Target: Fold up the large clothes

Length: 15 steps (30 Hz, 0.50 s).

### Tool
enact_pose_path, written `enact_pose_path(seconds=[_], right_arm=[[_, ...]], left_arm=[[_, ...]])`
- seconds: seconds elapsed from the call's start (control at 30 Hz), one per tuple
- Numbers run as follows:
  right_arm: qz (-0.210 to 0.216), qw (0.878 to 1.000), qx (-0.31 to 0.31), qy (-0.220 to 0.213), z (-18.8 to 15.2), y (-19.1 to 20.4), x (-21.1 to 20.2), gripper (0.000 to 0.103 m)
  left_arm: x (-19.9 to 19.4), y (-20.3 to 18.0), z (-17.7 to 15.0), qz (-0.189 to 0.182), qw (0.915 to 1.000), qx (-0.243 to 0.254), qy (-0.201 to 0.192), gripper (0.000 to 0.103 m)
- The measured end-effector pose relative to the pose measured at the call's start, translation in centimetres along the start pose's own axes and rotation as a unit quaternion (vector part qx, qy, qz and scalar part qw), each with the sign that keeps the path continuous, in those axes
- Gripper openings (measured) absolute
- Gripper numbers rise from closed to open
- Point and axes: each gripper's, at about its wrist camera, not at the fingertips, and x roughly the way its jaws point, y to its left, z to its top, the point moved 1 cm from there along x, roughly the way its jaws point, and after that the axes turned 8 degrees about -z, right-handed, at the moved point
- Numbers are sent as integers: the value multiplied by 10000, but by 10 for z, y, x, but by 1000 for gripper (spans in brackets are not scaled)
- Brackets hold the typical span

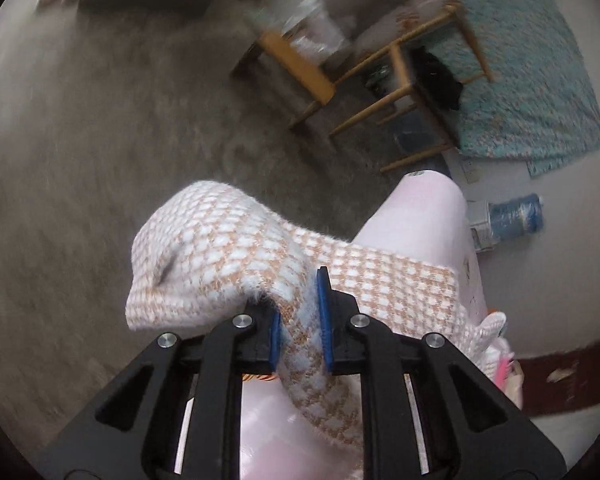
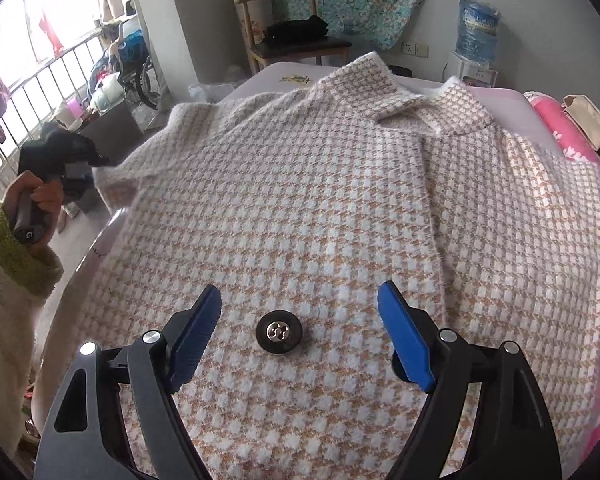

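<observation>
A large fuzzy sweater (image 2: pixel 320 200) in a tan-and-white check lies spread flat, collar at the far end, on a pale pink bed (image 2: pixel 268 74). My right gripper (image 2: pixel 299 290) hovers low over its lower front, open, with a dark round button (image 2: pixel 279 330) lying between the fingers. My left gripper (image 1: pixel 300 320) is shut on a bunched sleeve (image 1: pixel 204 264), whose free end droops over the grey floor beside the bed's edge (image 1: pixel 420 208). In the right wrist view the left gripper (image 2: pixel 56 156) shows at the far left in a hand with a green cuff, lifting that sleeve (image 2: pixel 116 176).
A wooden chair (image 2: pixel 296 40) with dark clothes on it stands past the bed's far end. A water dispenser with a blue bottle (image 2: pixel 476 32) stands at the far right wall. A pink floral blanket (image 2: pixel 564 140) lies along the bed's right side. Window railing (image 2: pixel 32 92) runs at left.
</observation>
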Motion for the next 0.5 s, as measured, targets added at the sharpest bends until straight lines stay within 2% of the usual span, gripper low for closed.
enact_pose_path(seconds=[0.03,0.07,0.13,0.2,0.27,0.3,0.33,0.37,0.4,0.47,0.5], right_arm=[[-42,10000,28,-53,1,-5,-5,79],[-88,9999,56,-104,1,-10,-10,79],[-226,9994,151,-204,0,-22,-22,79],[-396,9985,282,-264,-3,-37,-33,79],[-568,9970,436,-287,-8,-53,-44,79],[-688,9957,541,-290,-12,-63,-50,79],[-765,9948,616,-280,-13,-72,-54,79],[-858,9933,735,-253,-18,-83,-59,79],[-922,9920,836,-225,-23,-91,-63,79],[-1045,9884,1091,-125,-33,-110,-69,79],[-1076,9870,1195,-72,-36,-117,-70,79]], left_arm=[[-20,-37,-3,125,9970,704,-300,14],[-38,-76,-11,203,9877,1451,-544,14],[-65,-140,-40,201,9606,2633,-865,14],[-84,-198,-84,-148,9254,3690,-850,14],[-90,-233,-132,-417,8943,4418,-566,15],[-87,-245,-153,-508,8820,4670,-385,17],[-85,-250,-175,-620,8713,4865,-164,21],[-81,-252,-197,-771,8621,5008,123,35],[-74,-249,-222,-932,8518,5133,484,54],[-66,-230,-262,-991,8415,5247,821,75],[-63,-221,-276,-953,8362,5319,933,76]])
